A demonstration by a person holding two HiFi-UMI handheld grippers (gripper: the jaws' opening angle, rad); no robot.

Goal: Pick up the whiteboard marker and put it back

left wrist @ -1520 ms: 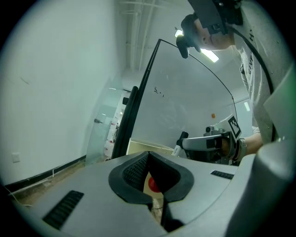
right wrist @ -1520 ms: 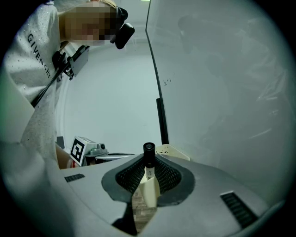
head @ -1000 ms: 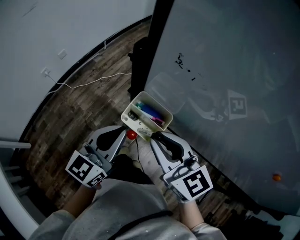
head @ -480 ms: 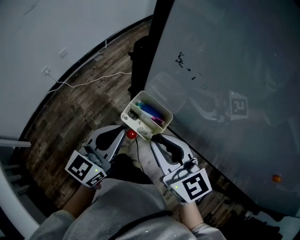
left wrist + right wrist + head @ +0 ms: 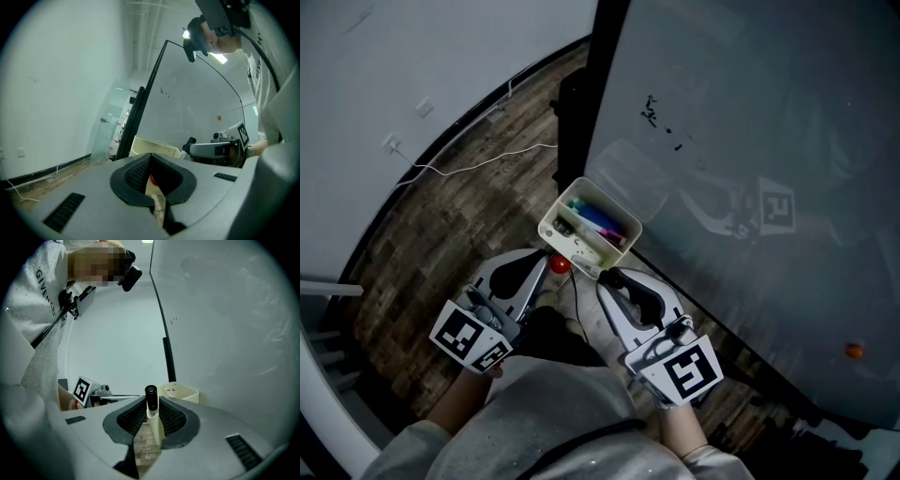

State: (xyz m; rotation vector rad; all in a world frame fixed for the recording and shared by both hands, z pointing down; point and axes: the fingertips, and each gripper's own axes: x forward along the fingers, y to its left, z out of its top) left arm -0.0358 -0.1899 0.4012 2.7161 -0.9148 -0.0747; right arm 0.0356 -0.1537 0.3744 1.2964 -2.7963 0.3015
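Observation:
My right gripper (image 5: 606,276) is shut on a whiteboard marker (image 5: 151,401) with a white body and a black cap. The marker stands upright between the pads, cap just past the tips. A cream tray (image 5: 551,230) with several coloured markers in it hangs on the whiteboard's lower edge, directly ahead of both grippers. My left gripper (image 5: 546,268) sits beside the right one, and its jaws meet at the tip (image 5: 149,159). A small red round thing (image 5: 559,263) shows right at its tips. Whether it is held I cannot tell.
The large grey whiteboard (image 5: 750,141) fills the right side, with small black marks near its top and an orange magnet (image 5: 855,352) low on it. A white cable (image 5: 478,164) runs across the wooden floor from a wall socket (image 5: 391,143). The person's light sweater fills the bottom.
The whole head view has shifted slightly up and to the left. Both grippers keep their places below the tray, with the marker still held in the right one.

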